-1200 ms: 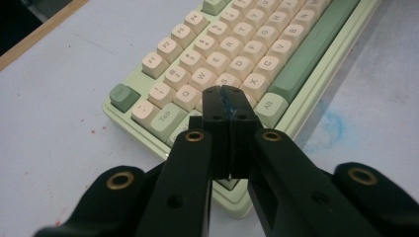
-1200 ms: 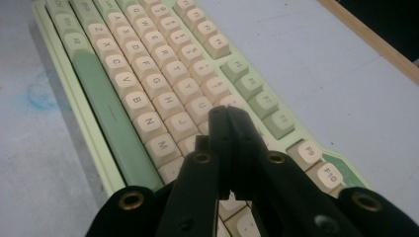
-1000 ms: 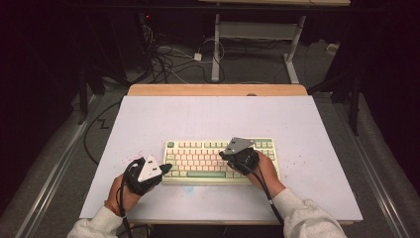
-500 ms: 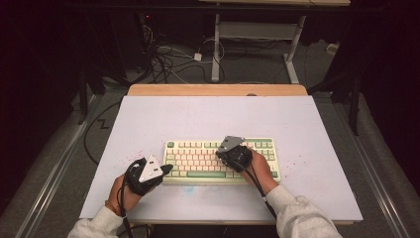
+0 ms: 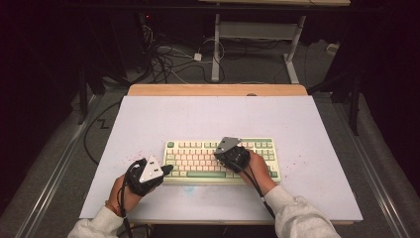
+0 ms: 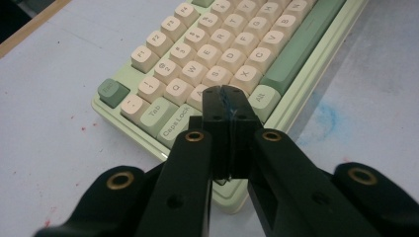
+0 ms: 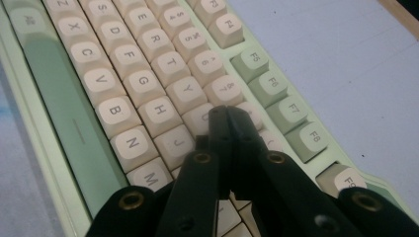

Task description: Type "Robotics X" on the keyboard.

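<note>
Both of our grippers work over a pale green keyboard with cream keys, which lies on the white table near our edge of it. Our left gripper is clenched, its two black jaws pressed flat together with nothing between them, and its tips sit at the keyboard's near left corner. In the left gripper view, that left gripper has the keyboard directly ahead and beneath, its joined tips over the bottom rows just short of the A key, with the Alt key just beside them and the Caps Lock key to the other side. Our right gripper is clenched too, empty, and reaches over the middle of the keys. In the right gripper view, the right gripper points its closed tips down among the letter keys, the H key and J key just beside them. We cannot tell whether either tip presses a key.
</note>
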